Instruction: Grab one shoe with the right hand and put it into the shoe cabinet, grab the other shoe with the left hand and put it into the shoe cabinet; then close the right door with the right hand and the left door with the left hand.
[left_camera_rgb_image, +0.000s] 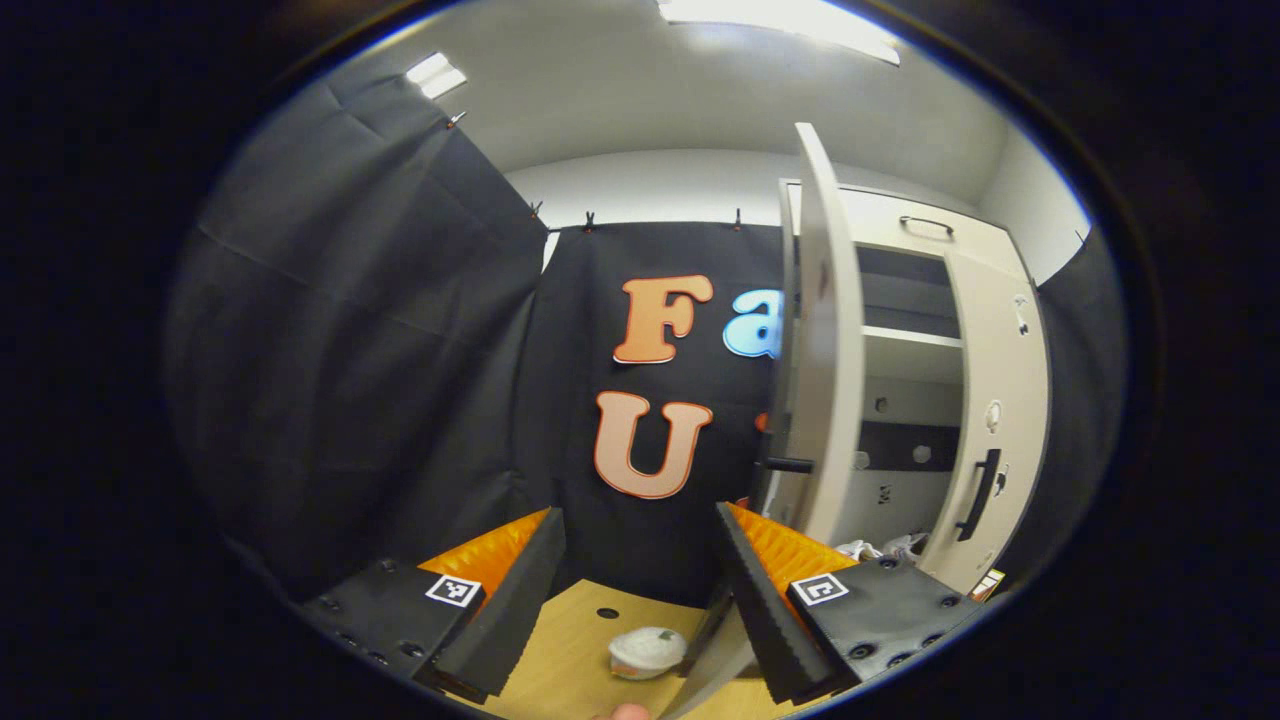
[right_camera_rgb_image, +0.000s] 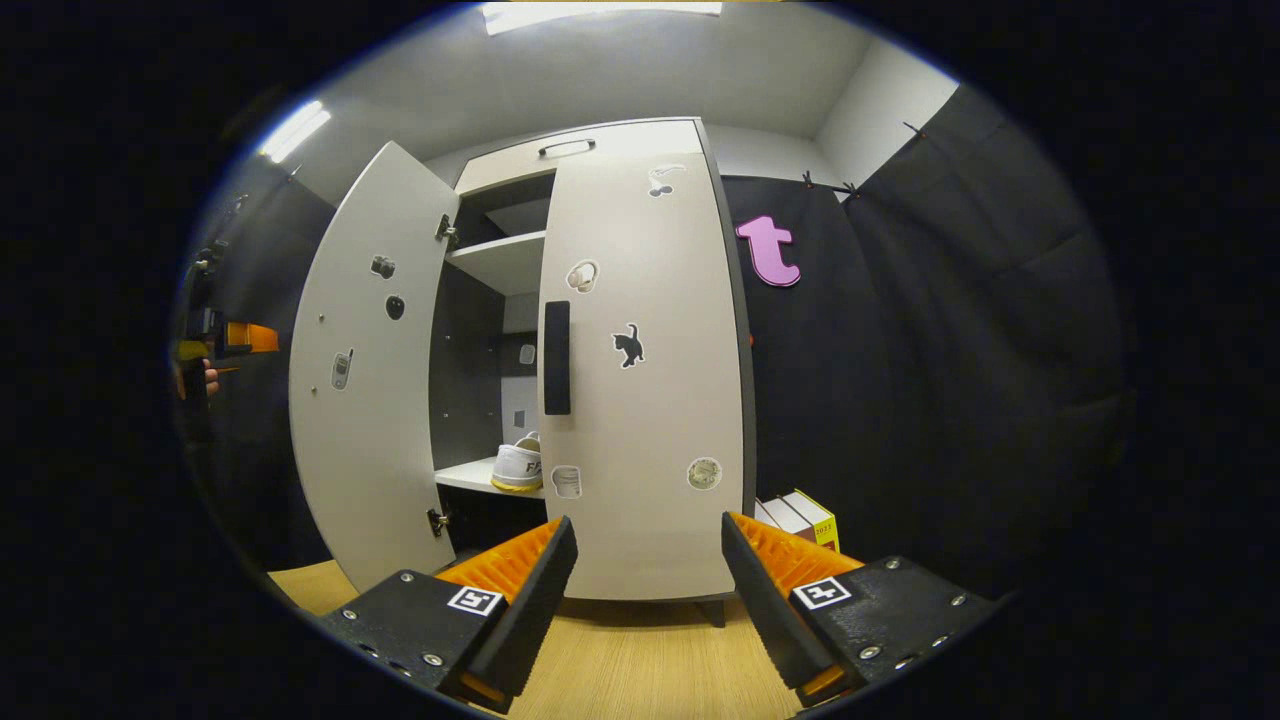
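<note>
The pale shoe cabinet stands ahead. Its right door, with a dark handle, looks shut or nearly so. The left door is swung wide open. Through the gap a white shoe rests on a low shelf. My right gripper is open and empty, a short way in front of the right door. My left gripper is open and empty beside the open left door, which I see edge-on, its handle just above my right finger. Shoes show low inside the cabinet.
A small white round object lies on the wooden floor between my left fingers. Boxes stand against the cabinet's right side. A hand holds the left gripper beyond the open door. Black cloth walls surround the booth.
</note>
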